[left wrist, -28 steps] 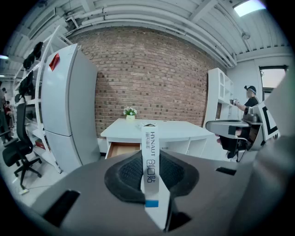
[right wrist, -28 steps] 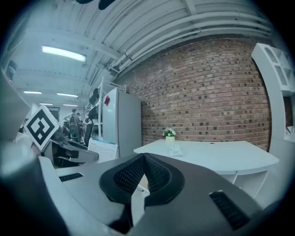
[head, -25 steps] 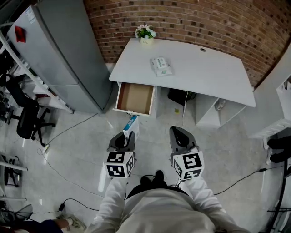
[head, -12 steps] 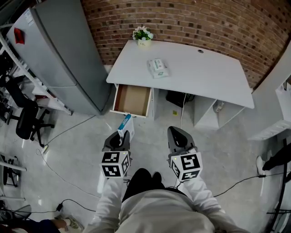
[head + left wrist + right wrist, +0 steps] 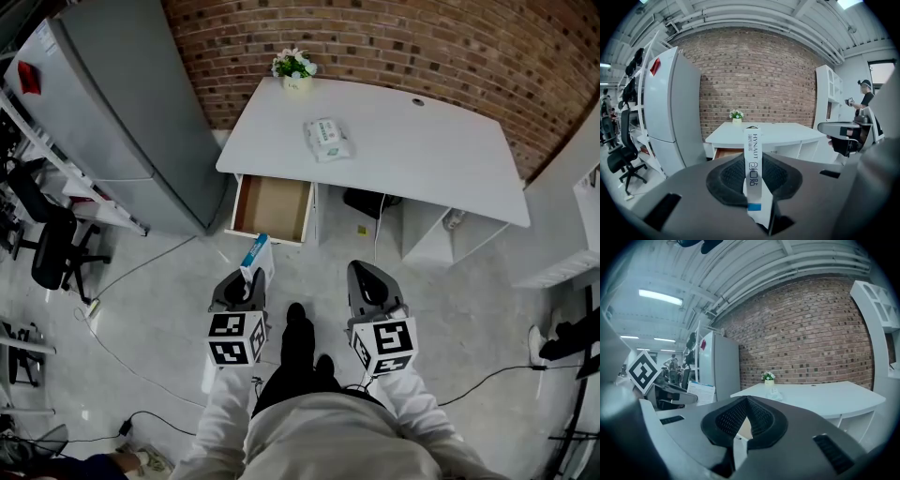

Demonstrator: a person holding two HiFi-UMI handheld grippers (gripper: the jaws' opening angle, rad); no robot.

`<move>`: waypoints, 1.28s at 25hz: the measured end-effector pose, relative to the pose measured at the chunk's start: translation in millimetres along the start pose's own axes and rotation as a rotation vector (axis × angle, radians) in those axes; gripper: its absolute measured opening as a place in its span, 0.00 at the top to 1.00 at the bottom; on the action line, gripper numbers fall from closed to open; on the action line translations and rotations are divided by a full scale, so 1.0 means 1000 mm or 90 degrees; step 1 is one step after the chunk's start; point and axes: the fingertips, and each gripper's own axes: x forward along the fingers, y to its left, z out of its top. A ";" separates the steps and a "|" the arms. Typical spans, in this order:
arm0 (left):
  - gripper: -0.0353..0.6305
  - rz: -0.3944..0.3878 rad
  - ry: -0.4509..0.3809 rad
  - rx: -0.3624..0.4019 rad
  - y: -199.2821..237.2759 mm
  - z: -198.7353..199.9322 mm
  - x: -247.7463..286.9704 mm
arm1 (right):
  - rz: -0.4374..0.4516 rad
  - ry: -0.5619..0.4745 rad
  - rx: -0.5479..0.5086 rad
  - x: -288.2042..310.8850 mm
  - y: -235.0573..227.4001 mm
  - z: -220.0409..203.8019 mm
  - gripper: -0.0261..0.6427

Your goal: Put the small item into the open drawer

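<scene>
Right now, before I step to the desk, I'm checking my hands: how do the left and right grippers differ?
The left gripper is shut on a narrow white box clamped between its pads; the right gripper is shut on nothing. The left gripper faces the open drawer; the right gripper faces the space under the desk. Both are held side by side, short of it.
</scene>
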 end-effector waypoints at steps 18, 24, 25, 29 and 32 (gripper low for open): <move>0.82 -0.067 0.002 -0.007 0.083 0.057 0.163 | -0.062 -0.033 -0.013 0.173 -0.047 0.049 0.92; 0.82 -0.084 0.001 -0.002 0.109 0.070 0.200 | -0.079 -0.031 -0.016 0.214 -0.052 0.054 0.92; 0.82 -0.088 0.001 -0.003 0.112 0.072 0.204 | -0.083 -0.031 -0.017 0.218 -0.053 0.055 0.92; 0.82 -0.096 0.005 -0.008 0.119 0.071 0.215 | -0.097 -0.026 -0.017 0.229 -0.057 0.055 0.92; 0.82 -0.105 0.017 -0.013 0.118 0.064 0.221 | -0.104 -0.023 -0.018 0.233 -0.060 0.053 0.92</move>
